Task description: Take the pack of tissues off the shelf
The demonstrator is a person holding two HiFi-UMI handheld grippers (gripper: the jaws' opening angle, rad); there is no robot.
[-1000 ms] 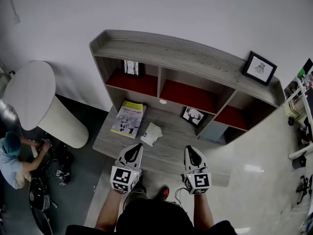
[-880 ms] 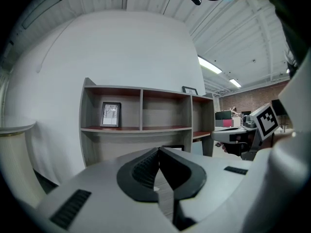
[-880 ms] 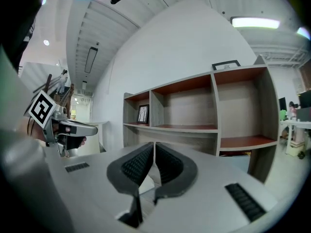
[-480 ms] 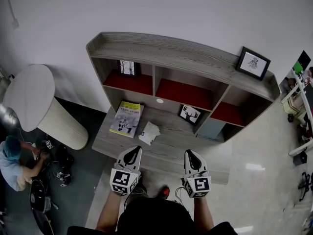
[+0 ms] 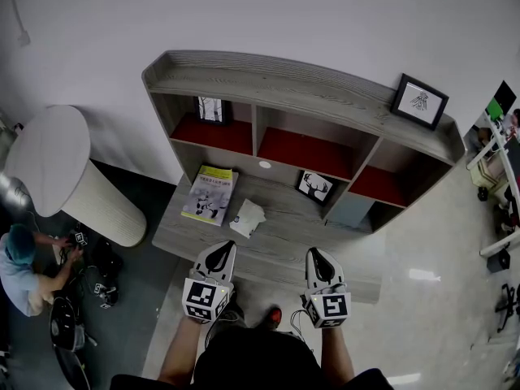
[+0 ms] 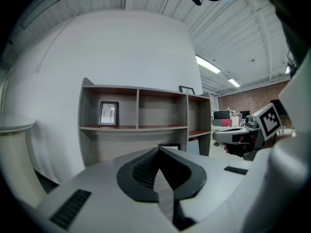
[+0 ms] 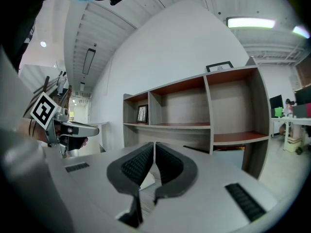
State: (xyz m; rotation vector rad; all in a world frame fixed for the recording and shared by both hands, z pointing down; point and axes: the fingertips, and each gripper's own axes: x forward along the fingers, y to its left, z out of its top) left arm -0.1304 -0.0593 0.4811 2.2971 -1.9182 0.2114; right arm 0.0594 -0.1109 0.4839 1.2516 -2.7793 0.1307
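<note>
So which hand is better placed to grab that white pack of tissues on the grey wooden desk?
The left, probably. In the head view the white pack of tissues lies just ahead of the left tool, while the right tool is farther off to the side. Both tools are shut, so either must open first.

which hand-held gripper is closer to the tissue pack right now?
Left. The left hand-held gripper sits just below the pack of tissues in the head view, slightly to its left; the right hand-held gripper is farther off, below and to its right.
</note>
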